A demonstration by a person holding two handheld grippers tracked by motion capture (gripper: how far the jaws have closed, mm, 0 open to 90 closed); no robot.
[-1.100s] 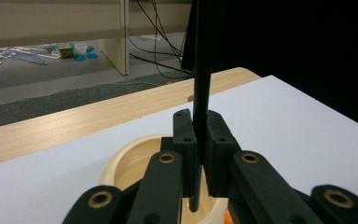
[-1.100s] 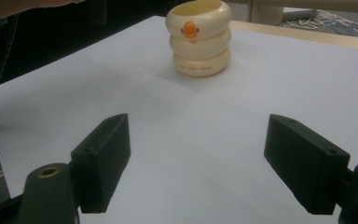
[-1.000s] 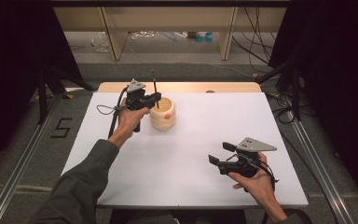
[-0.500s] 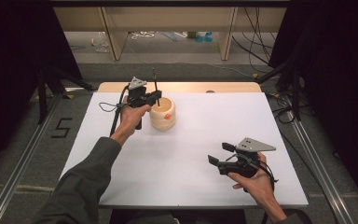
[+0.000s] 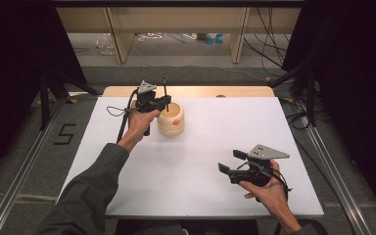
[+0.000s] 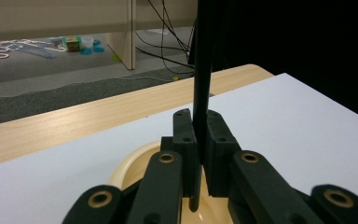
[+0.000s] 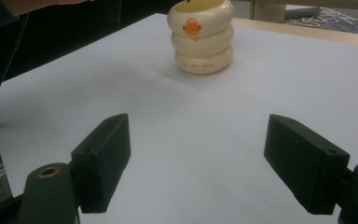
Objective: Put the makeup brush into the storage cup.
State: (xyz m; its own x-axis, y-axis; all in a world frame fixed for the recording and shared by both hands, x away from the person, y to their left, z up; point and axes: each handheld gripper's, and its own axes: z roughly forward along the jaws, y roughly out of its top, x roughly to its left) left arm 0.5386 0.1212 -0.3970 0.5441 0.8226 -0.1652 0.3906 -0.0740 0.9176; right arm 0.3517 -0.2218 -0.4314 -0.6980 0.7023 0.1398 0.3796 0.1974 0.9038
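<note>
My left gripper (image 5: 162, 102) is clamped on a thin black rod (image 5: 165, 87), held upright over the cream ringed holder (image 5: 171, 120) at the white table's (image 5: 200, 161) far left; right gripper (image 5: 231, 163) rests near the front edge, jaws wide, empty

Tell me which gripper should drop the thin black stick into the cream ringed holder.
Left. The left gripper already clamps the thin black stick upright over the cream ringed holder. The right gripper is open and empty, far off.

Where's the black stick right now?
The black stick stands upright in the left hand-held gripper, its lower end over the cream holder, far-left in the high view.
</note>
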